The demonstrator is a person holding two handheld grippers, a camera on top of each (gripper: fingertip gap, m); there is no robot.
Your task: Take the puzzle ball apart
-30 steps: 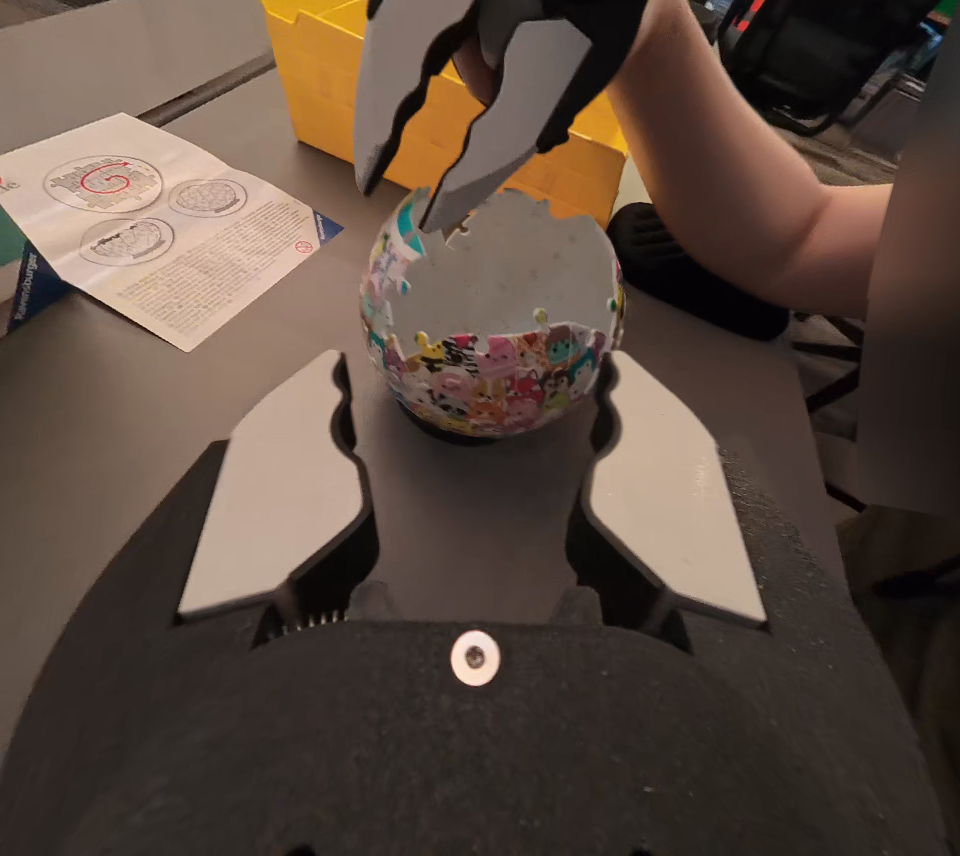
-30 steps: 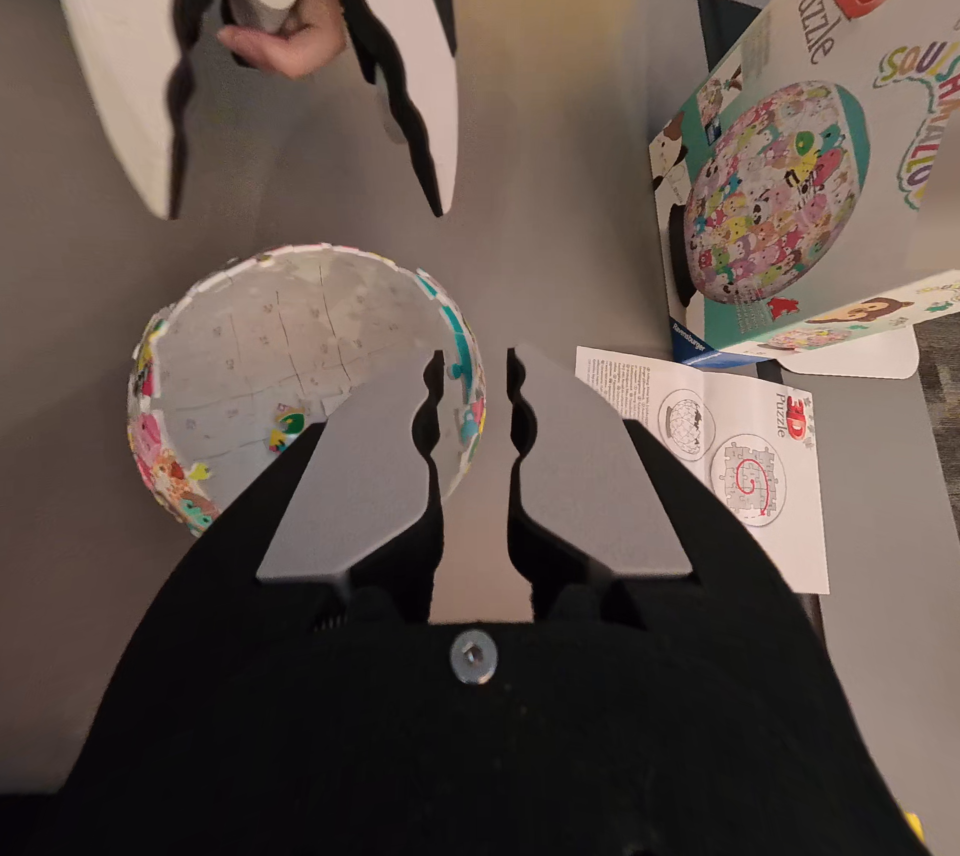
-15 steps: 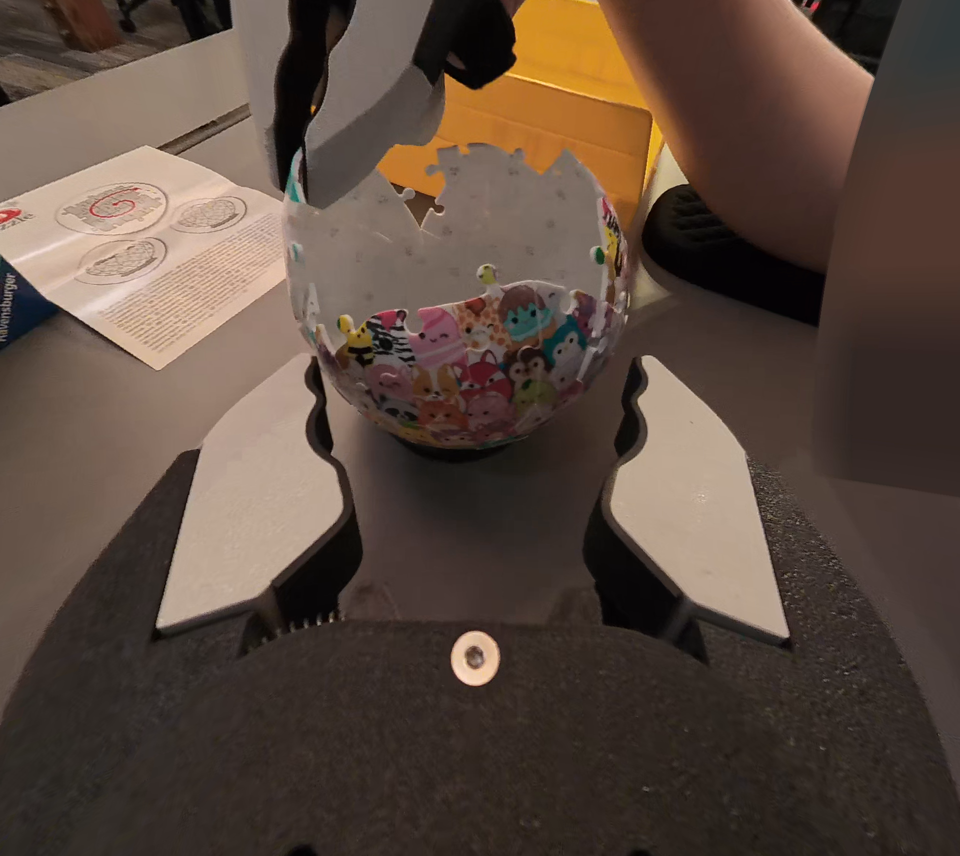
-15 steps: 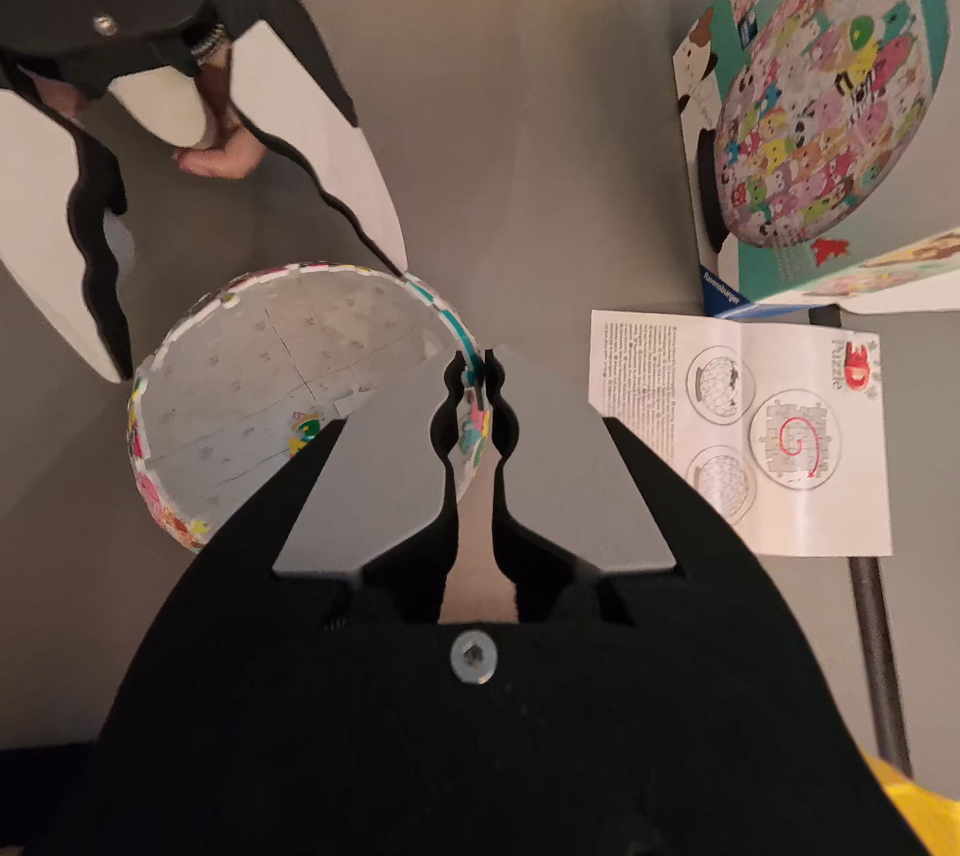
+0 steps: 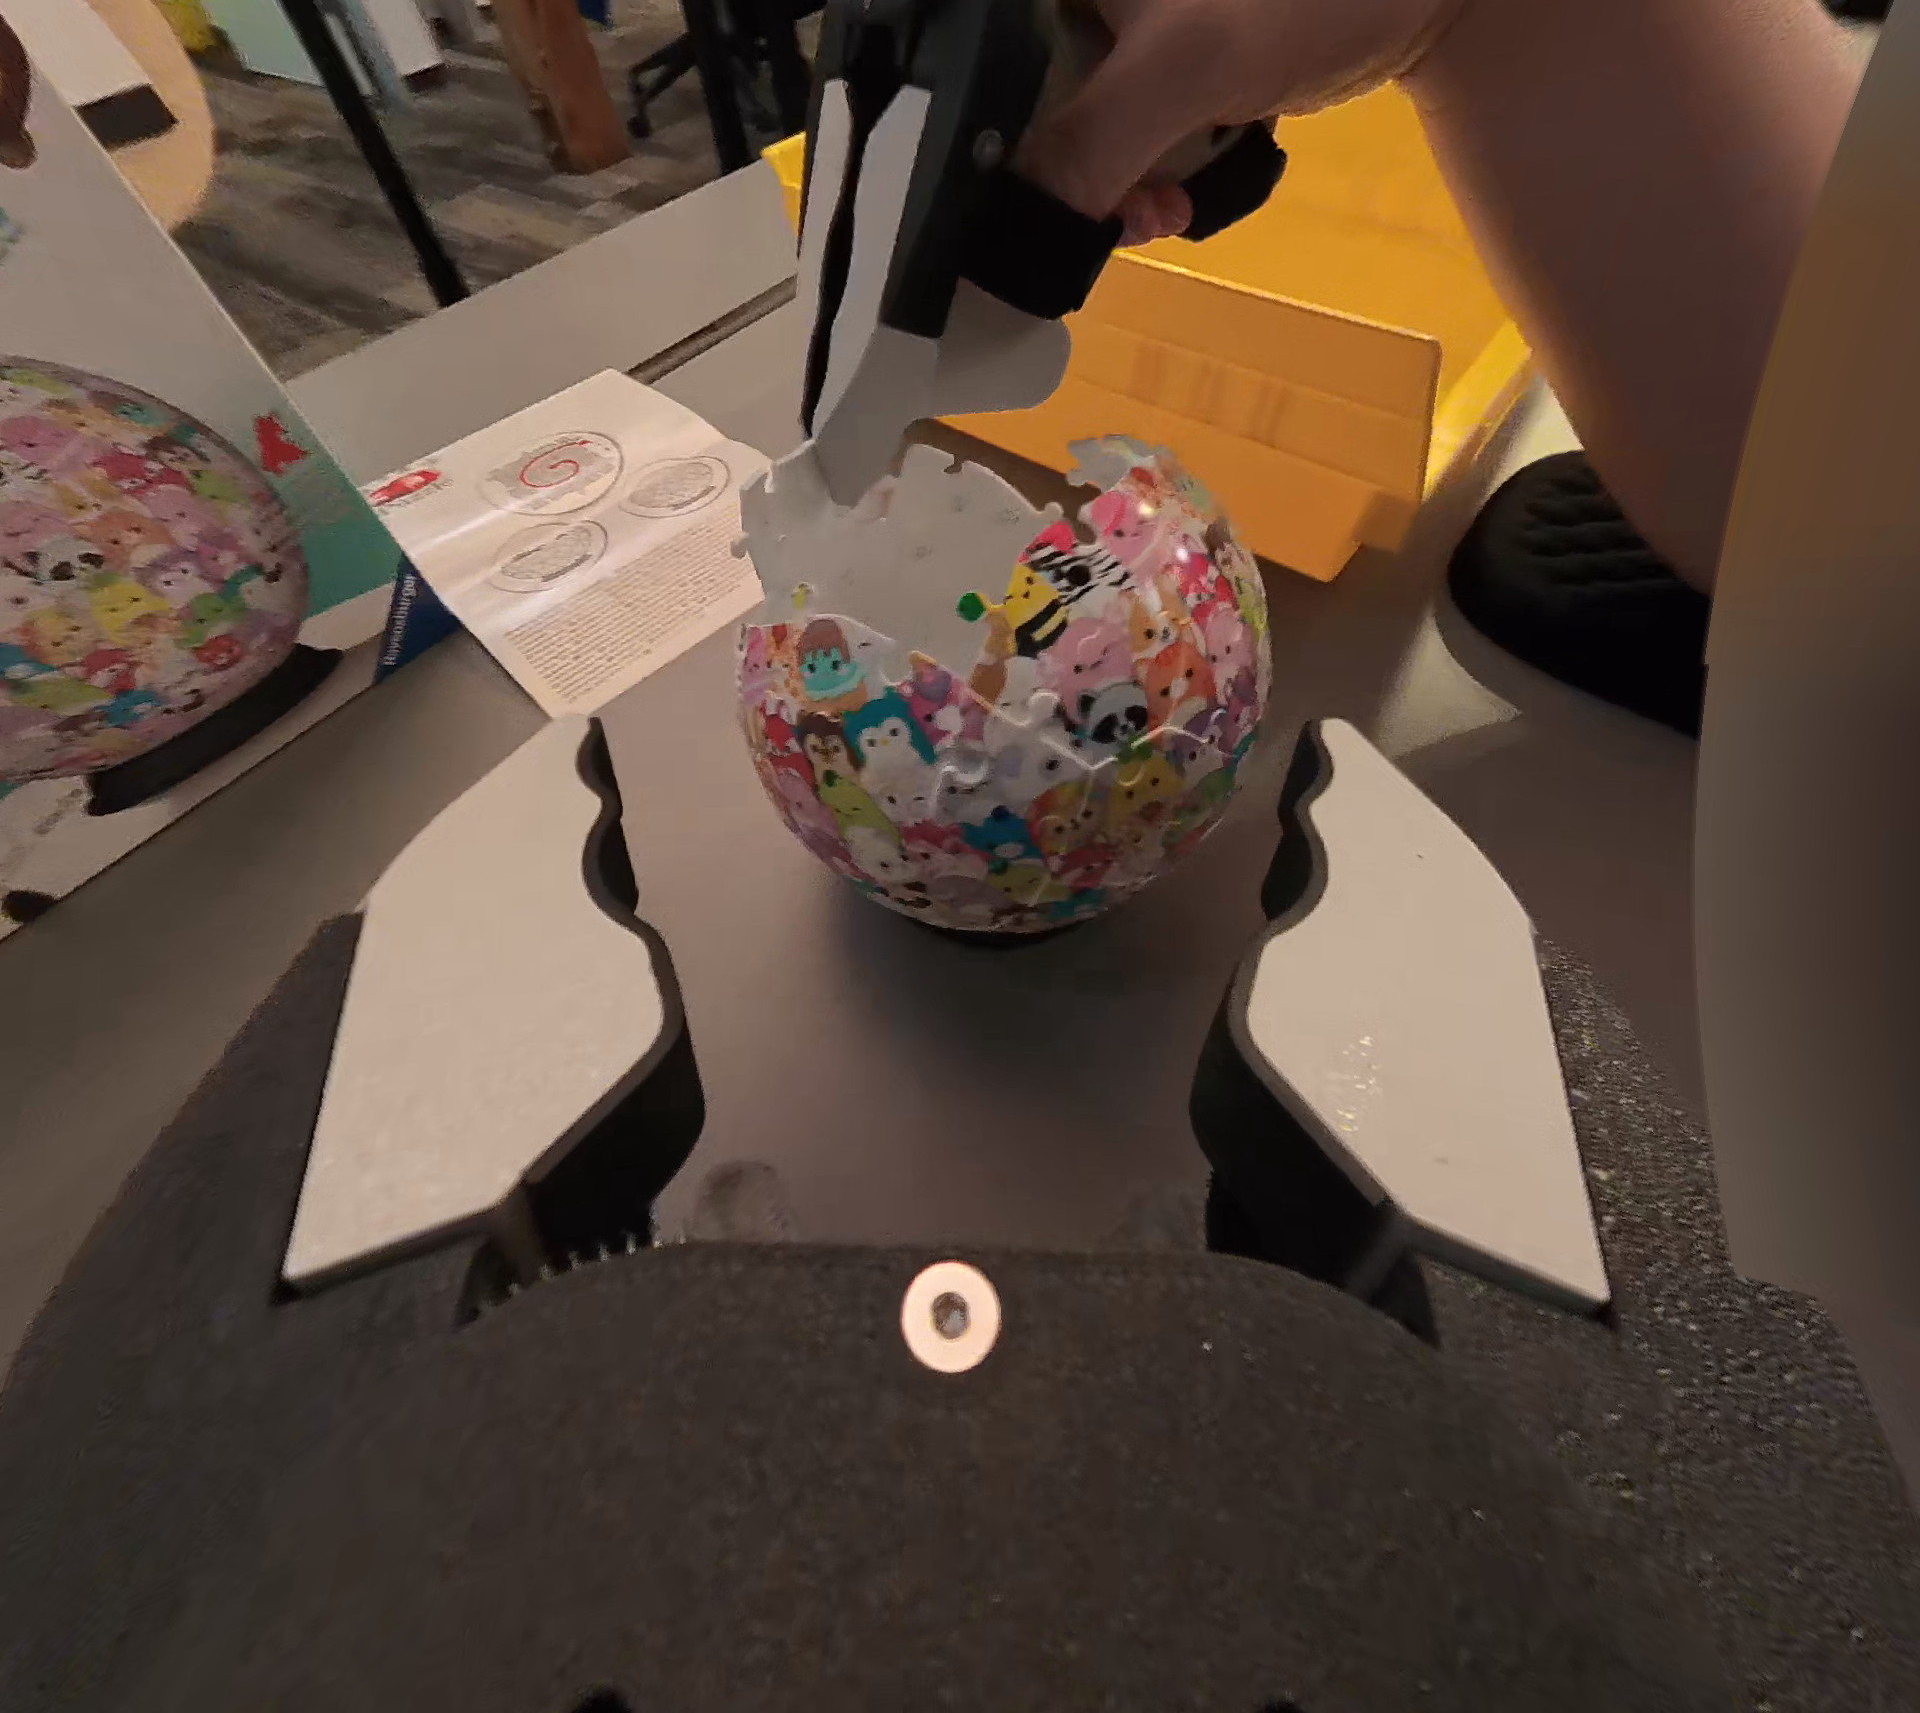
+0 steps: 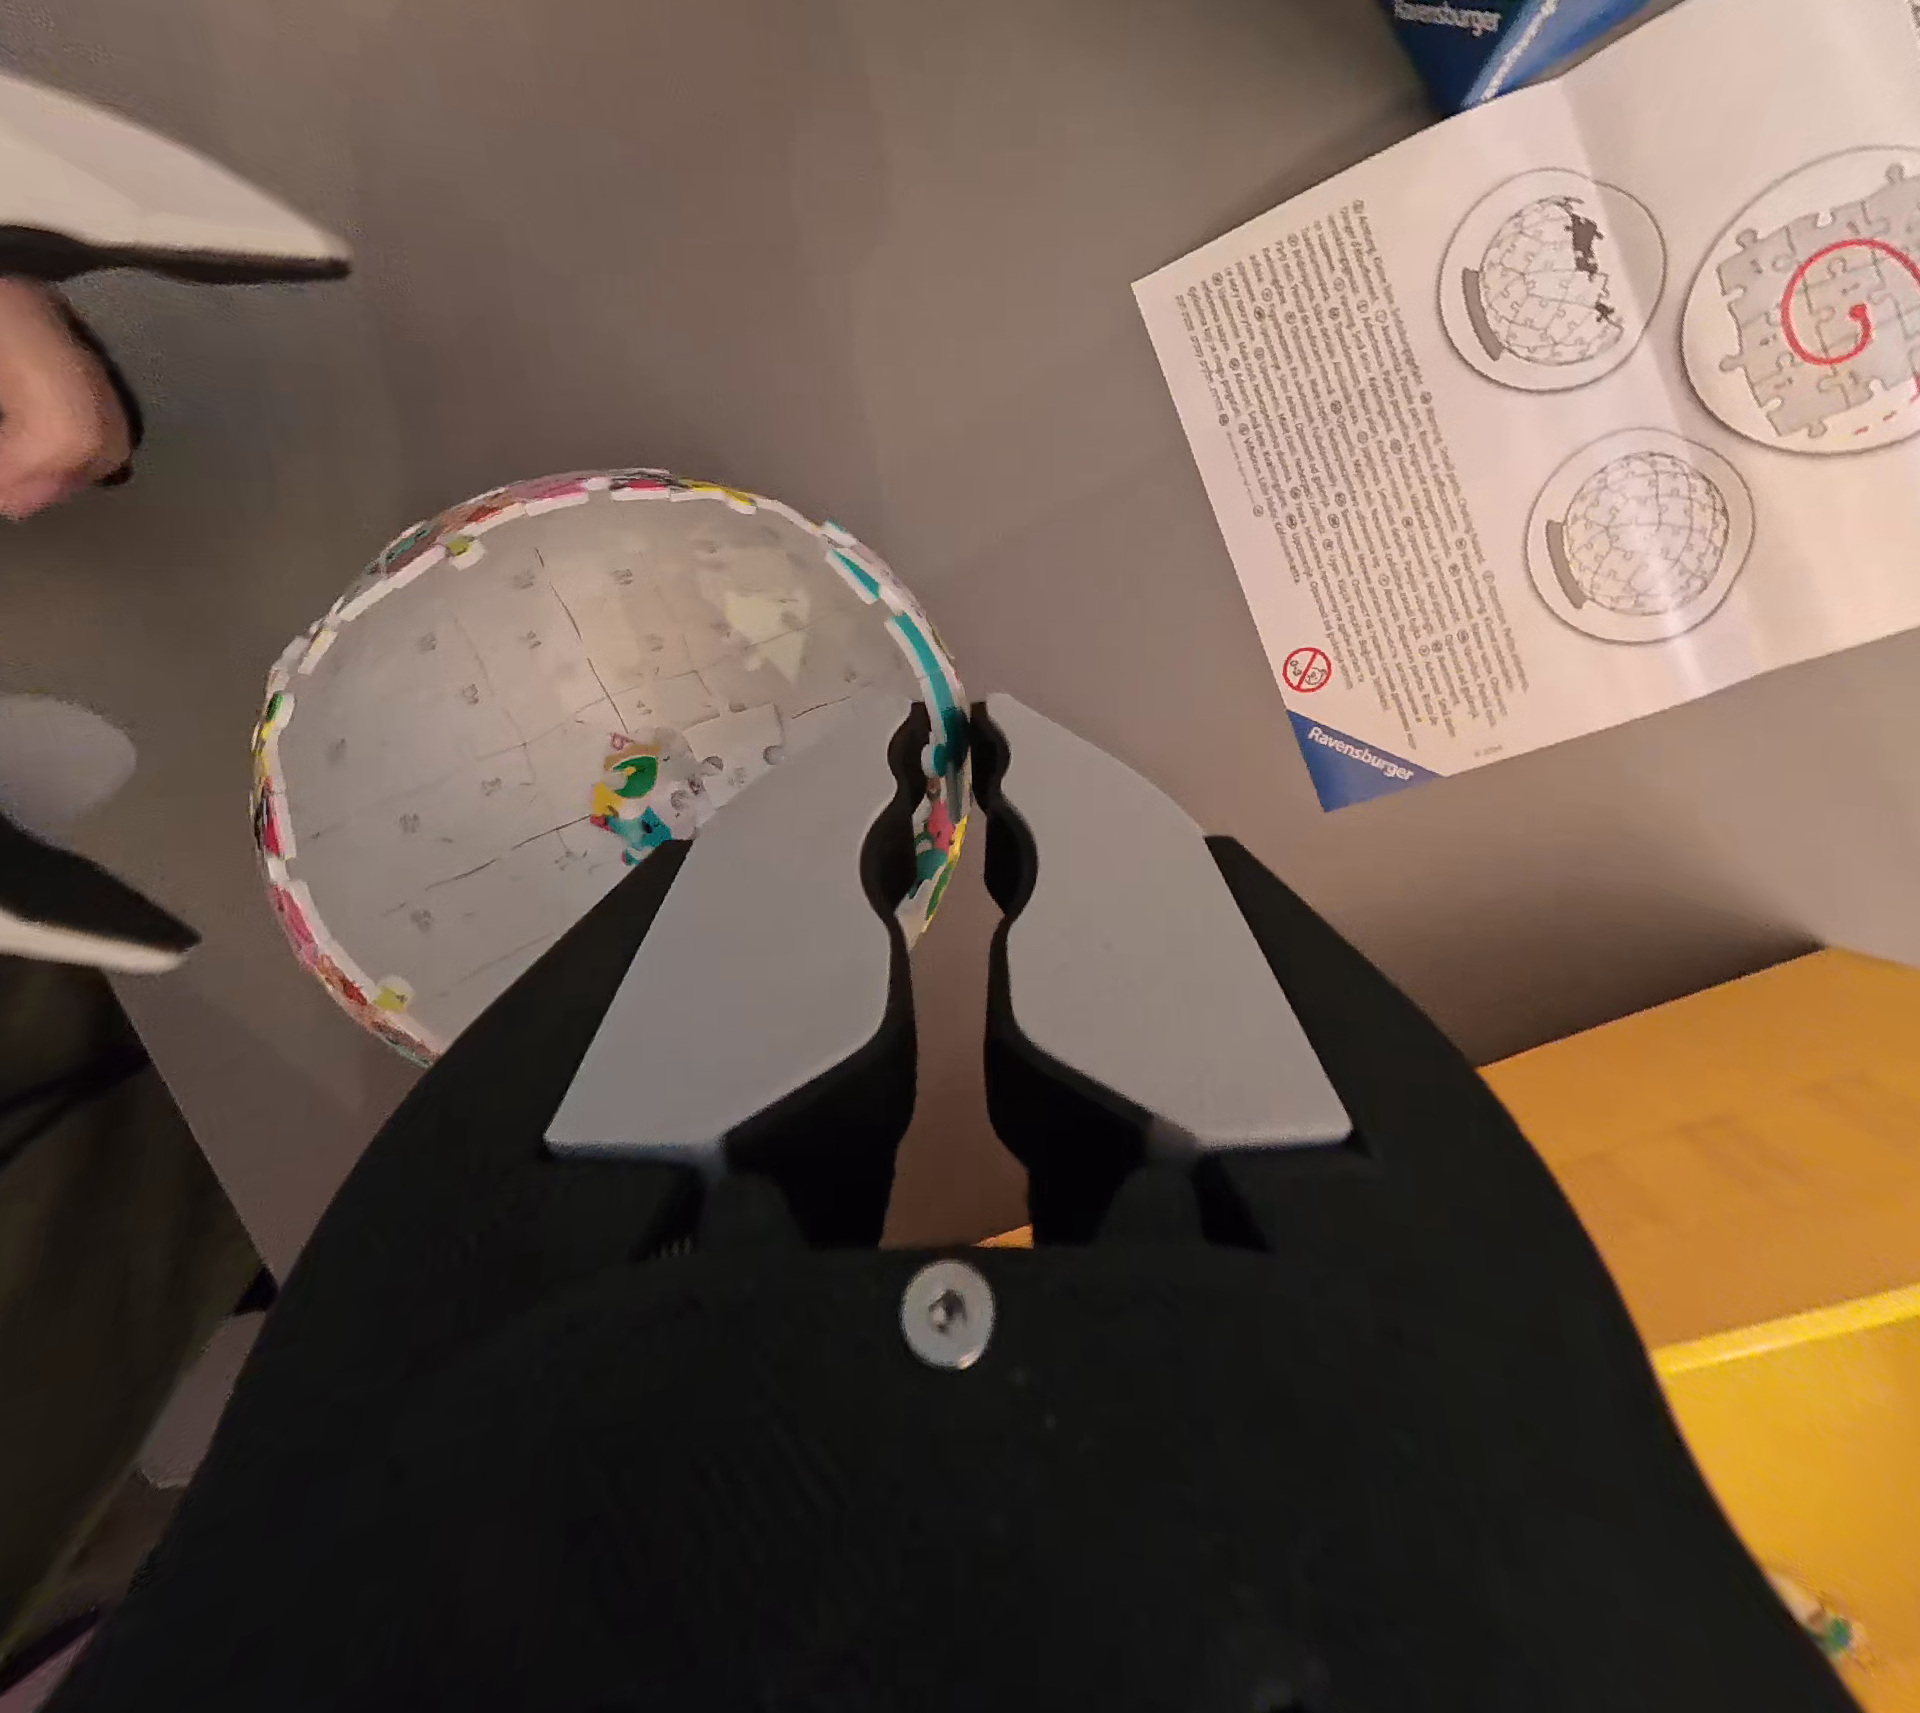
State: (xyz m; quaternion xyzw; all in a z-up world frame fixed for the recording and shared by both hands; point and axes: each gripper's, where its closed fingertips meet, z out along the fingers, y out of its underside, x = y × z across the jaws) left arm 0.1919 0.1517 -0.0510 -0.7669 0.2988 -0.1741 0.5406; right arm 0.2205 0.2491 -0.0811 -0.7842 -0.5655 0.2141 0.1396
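Observation:
The puzzle ball (image 5: 1003,728) is a colourful open shell with its top gone, standing on a small dark base on the grey table. My left gripper (image 5: 956,733) is open, with a finger on each side of the ball and not touching it. My right gripper (image 6: 945,713) comes down from above and is shut on the ball's rim wall; it also shows in the left wrist view (image 5: 831,437), at the shell's far-left edge. The ball's white inside (image 6: 540,728) holds a loose coloured piece (image 6: 634,796). The left gripper's fingers (image 6: 156,229) show at the left edge.
A yellow bin (image 5: 1299,375) stands behind the ball, and shows again in the right wrist view (image 6: 1714,1196). A folded instruction leaflet (image 5: 582,541) and the puzzle box (image 5: 125,603) lie to the left. A black pad (image 5: 1579,593) lies at the right under the person's arm. The left gripper's tips are roughly 12 centimeters from the right gripper's.
My right gripper has closed from a narrow gap onto the ball's rim. My left gripper has swung round the ball, and the puzzle box has come into its view.

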